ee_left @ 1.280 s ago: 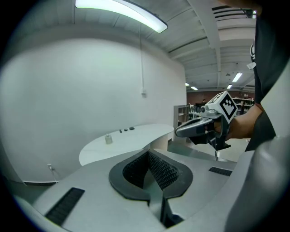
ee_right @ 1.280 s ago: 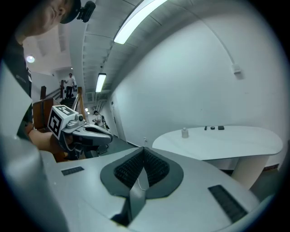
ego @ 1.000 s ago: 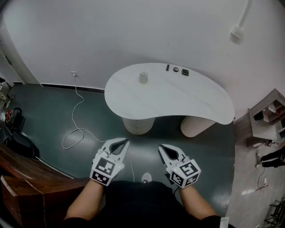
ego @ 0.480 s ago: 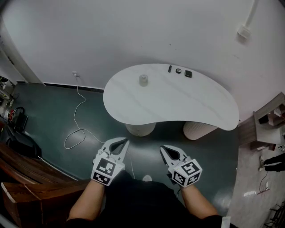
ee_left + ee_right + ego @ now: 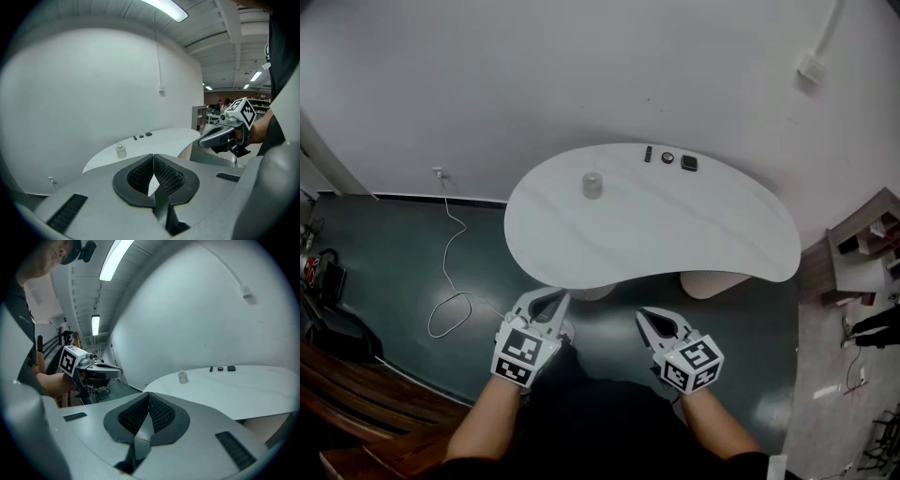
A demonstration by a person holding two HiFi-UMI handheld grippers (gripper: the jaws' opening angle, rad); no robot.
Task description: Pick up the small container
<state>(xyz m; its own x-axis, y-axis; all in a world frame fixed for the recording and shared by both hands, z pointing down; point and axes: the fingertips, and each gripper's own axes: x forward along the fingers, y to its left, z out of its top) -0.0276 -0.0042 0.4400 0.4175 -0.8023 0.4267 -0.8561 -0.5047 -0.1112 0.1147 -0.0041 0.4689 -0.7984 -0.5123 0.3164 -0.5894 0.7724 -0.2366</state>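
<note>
Whitish and half-clear, the container point(image 5: 592, 185) is a small squat pot with a narrower cap on top, and it stands upright. It sits on the left part of the white, bean-shaped bench point(image 5: 675, 234), nearer the far edge by the wall point(image 5: 581, 66). Nothing touches it. Three small dark items point(image 5: 667, 157) lie in a row at the far edge, to its right and apart from it; what they are is too small to tell.

The left gripper point(image 5: 563, 299) and the right gripper point(image 5: 642, 314) hang side by side over the dark green floor point(image 5: 394, 234), short of the bench's near edge and well apart from the container. Each one's own view shows its ribbed pads point(image 5: 140, 172) pressed together with nothing between them. Both point toward the bench, with the container ahead in each view. A thin white cable point(image 5: 450, 262) trails across the floor at the left.
</note>
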